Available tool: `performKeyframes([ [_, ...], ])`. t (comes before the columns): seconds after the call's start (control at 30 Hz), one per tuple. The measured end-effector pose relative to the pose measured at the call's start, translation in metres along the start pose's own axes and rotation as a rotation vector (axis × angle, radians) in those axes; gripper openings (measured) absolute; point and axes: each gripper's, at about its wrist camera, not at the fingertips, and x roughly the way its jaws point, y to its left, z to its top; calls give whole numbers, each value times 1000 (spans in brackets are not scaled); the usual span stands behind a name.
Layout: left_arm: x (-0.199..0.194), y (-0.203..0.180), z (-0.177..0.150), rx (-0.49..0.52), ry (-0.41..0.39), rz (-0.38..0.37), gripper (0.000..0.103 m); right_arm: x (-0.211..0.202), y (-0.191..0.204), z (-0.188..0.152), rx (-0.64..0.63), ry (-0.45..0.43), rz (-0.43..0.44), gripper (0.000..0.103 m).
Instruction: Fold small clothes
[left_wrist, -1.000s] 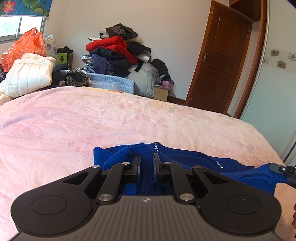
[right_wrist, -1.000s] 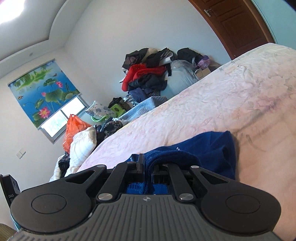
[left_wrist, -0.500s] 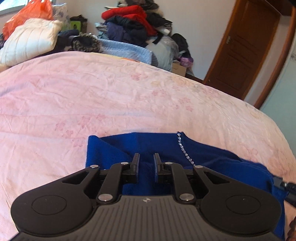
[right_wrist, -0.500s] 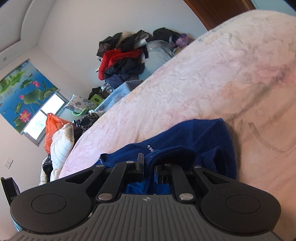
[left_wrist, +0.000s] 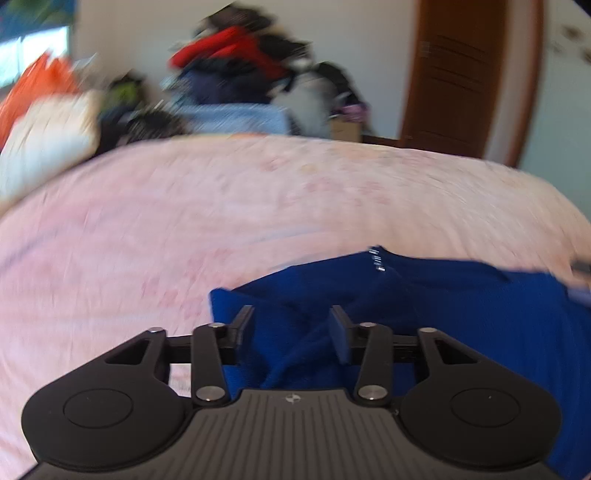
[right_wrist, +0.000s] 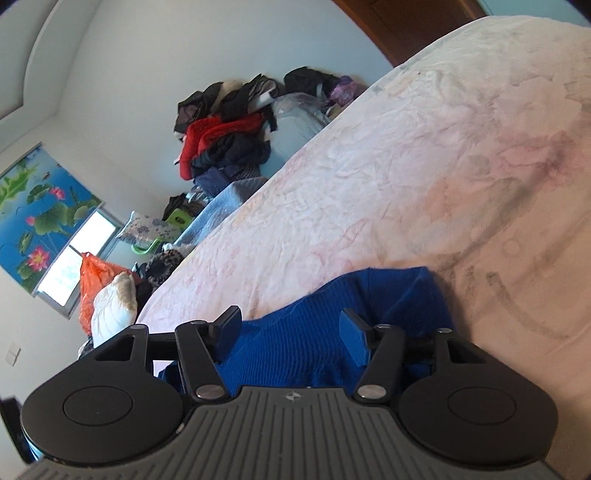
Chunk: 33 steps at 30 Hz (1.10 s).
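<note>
**Both grippers let go of the blue garment**

The bed (left_wrist: 258, 206) fills most of both views, its pink flowered cover wrinkled and running up to the far wall. My left view is smeared with blur.

The garment (left_wrist: 461, 314) lies flat on the bed at the lower centre and lower right of the left view, and at the lower centre of the right view (right_wrist: 314, 339).

Beyond the bed, a clothes pile (right_wrist: 225, 147) sits against the wall in the upper middle.

My left gripper (left_wrist: 291, 328) has just been opening; its jaws stand apart with garment folds between them, unpinched. My right gripper (right_wrist: 291, 328) has likewise just been opening, jaws spread, the knit between them loose.
</note>
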Motion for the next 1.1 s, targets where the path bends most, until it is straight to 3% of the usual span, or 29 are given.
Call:
performKeyframes([
  [0.07,-9,-22,-8,182,-55,2,54,-1,8,-3,-49,18,21,63],
  [0.13,-11,-49,-17,370,-104,51,57,1,19,-10,-102,59,34,66],
  [0.23,4,-78,-25,526,-120,139,69,7,28,-19,-139,118,46,68],
  [0.3,25,-87,-23,554,-98,179,71,9,30,-23,-141,131,41,70],
  [0.4,54,-84,-13,539,-88,301,71,8,29,-24,-139,126,30,72],
  [0.53,66,-38,19,293,-48,443,72,2,28,-23,-148,118,17,73],
  [0.6,58,-14,27,170,-19,421,72,0,27,-23,-158,123,10,73],
  [0.67,43,0,24,109,-9,361,72,0,25,-26,-171,134,16,74],
  [0.8,10,2,-6,108,9,290,73,-3,23,-29,-223,101,-68,75],
  [1.1,-64,12,-88,23,38,7,79,-64,40,-56,-293,39,-73,81],
])
